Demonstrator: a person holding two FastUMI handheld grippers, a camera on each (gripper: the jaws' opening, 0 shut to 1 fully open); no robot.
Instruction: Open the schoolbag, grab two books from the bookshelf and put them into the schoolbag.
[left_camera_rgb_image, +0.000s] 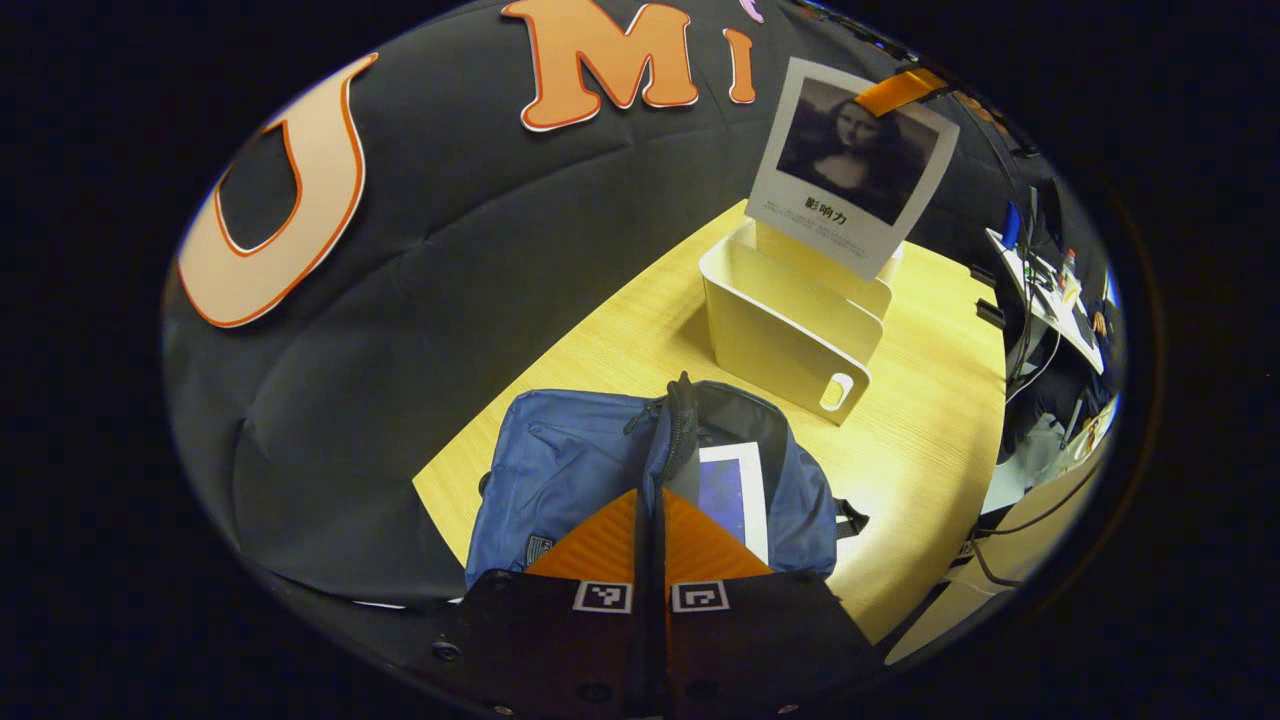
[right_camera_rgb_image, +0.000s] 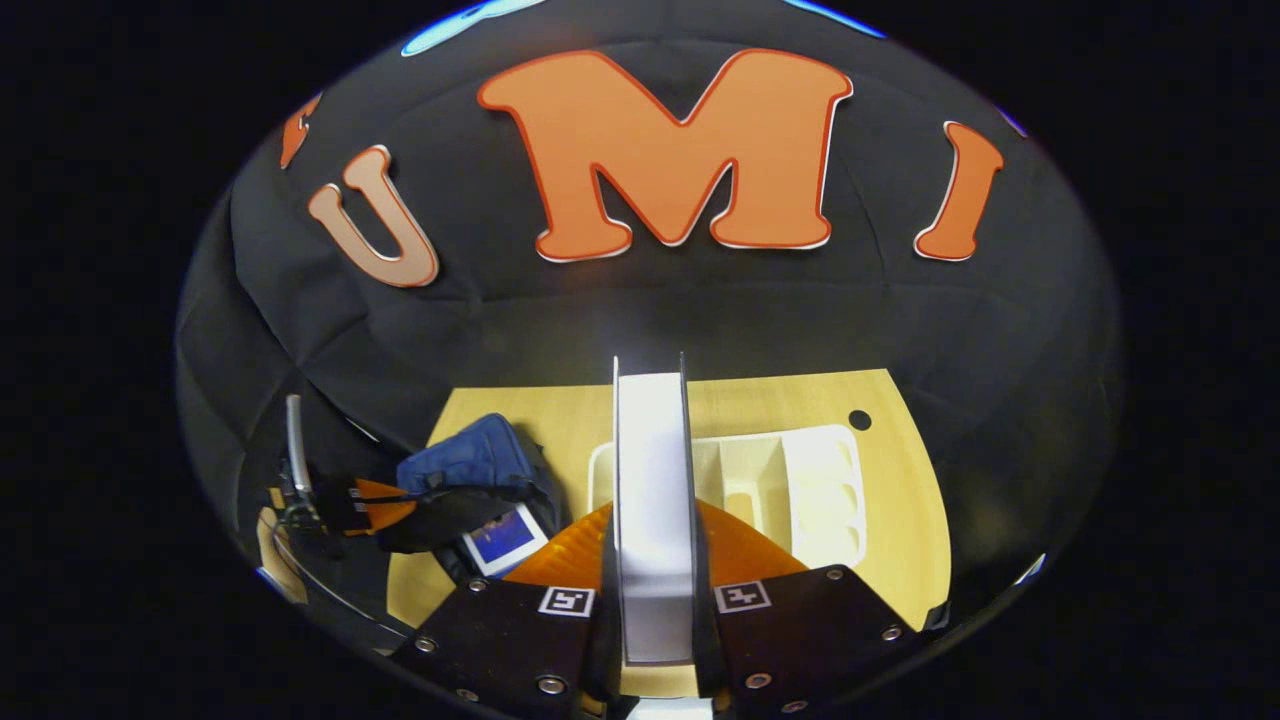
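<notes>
My left gripper (left_camera_rgb_image: 655, 500) is clamped on the dark zipper edge (left_camera_rgb_image: 682, 425) of the blue fabric schoolbag (left_camera_rgb_image: 570, 470), keeping its mouth open; a blue-covered book (left_camera_rgb_image: 735, 495) already lies inside. My right gripper (right_camera_rgb_image: 652, 560) is clamped on a white-paged book (right_camera_rgb_image: 652, 480), upright above the white plastic bookshelf (right_camera_rgb_image: 810, 480). Bare wooden table (left_camera_rgb_image: 930, 430) lies between bag and shelf.

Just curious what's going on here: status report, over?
Left gripper fingers shut on schoolbag rim, holding it open. Right gripper fingers shut on second book above bookshelf. First book already in bag. Nothing seen in the way.
</notes>
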